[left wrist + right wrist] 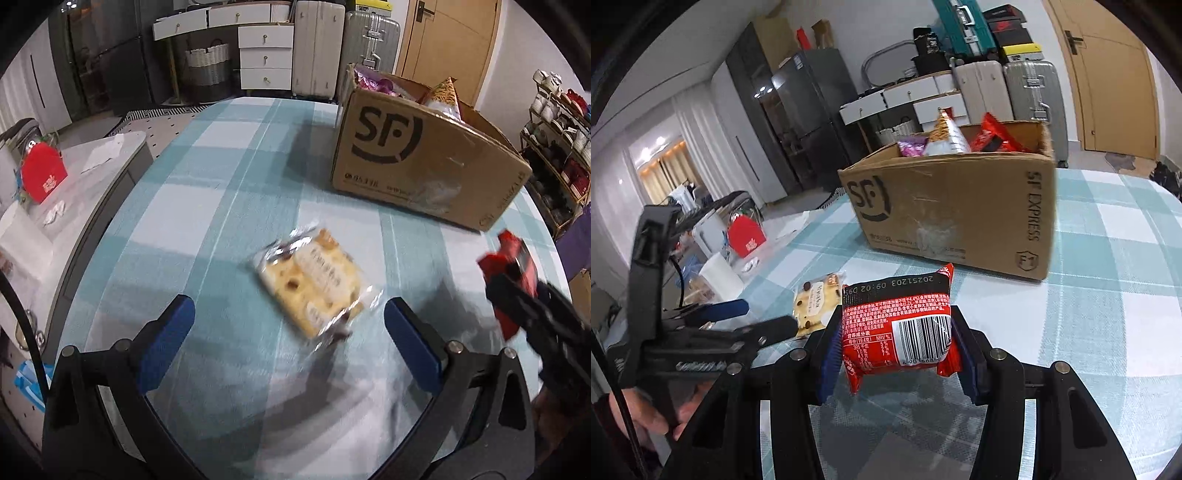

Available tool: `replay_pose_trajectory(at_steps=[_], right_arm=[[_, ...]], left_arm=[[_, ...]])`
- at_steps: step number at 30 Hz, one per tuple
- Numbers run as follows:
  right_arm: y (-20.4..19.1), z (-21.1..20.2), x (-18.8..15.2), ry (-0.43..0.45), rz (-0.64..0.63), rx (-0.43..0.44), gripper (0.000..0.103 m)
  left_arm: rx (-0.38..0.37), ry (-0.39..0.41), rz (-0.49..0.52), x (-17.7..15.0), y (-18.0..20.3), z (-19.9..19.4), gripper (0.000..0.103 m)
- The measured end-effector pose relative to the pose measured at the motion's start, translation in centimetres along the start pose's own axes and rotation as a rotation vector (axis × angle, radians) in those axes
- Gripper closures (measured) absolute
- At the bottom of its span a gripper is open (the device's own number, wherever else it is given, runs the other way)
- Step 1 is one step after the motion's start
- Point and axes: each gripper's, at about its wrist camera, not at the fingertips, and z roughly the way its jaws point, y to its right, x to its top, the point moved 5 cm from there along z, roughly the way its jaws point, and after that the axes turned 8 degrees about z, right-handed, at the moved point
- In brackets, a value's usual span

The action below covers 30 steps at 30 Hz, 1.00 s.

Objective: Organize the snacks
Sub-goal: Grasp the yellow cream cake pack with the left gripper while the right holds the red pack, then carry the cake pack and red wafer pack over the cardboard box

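Observation:
A clear-wrapped yellow biscuit packet (pixel 310 284) lies on the checked tablecloth, just ahead of and between the blue pads of my open left gripper (pixel 288 325). It also shows in the right wrist view (pixel 816 304). My right gripper (pixel 897 332) is shut on a red snack packet (pixel 897 325) with a barcode, held above the table. That red snack packet shows at the right in the left wrist view (pixel 509 266). The cardboard SF box (pixel 424 166) stands behind, holding several snack bags (pixel 945 140).
The teal checked table (pixel 229 192) curves off at its left edge. A side counter with a red gift box (pixel 42 173) lies left. The left gripper (pixel 731 317) sits left of the right one. Suitcases, drawers and a door stand behind.

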Motion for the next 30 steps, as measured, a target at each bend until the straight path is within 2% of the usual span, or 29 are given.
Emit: replay_pose_trajectory(at_steps=[3,7,10,13,15,18,19,20,22,30], right_arm=[[0.4,-0.2,0.1,0.007,0.017,0.003,0.050],[0.4,-0.4,0.1,0.011,0.022,0.007,0.050],[0.4,-0.8,0.2,0.023,0.021,0.012,0.050],[0.4,-1.1,0.3,0.028,0.025,0.014,0.050],[0.5,-1.2,0.2,0.030,0.027,0.012,0.050],[0.5,-1.3,0.2,0.031,0.028,0.015,0.050],[0.5,-1.2,0.3,0.032,0.027,0.013,0.050],[0.4,-1.2,0.3,0.033,0.027,0.014,0.050],[0.4,-1.2,0.3,0.032,0.027,0.014,0.050],[0.6,-1.0,0.2,0.027,0.037,0.019,0.050]], left_arm=[[0.007,-0.050,0.022,1.2,1.0,1.4,0.001],[0.059,-0.125,-0.024,2.0,1.0,3.4,0.001],[0.041,-0.146,-0.062,2.4,0.9,4.3,0.004],[0.076,-0.185,-0.055,2.5,0.9,5.4,0.004],[0.077,-0.202,-0.058,2.3,0.8,6.0,0.009],[0.066,-0.192,-0.072,2.5,0.6,6.1,0.016],[0.061,-0.187,-0.069,2.5,0.6,6.0,0.024],[0.054,-0.180,-0.062,2.6,0.7,5.8,0.036],[0.033,-0.174,-0.042,2.8,0.8,5.5,0.045],[0.060,-0.130,-0.007,2.1,0.2,4.0,0.047]])
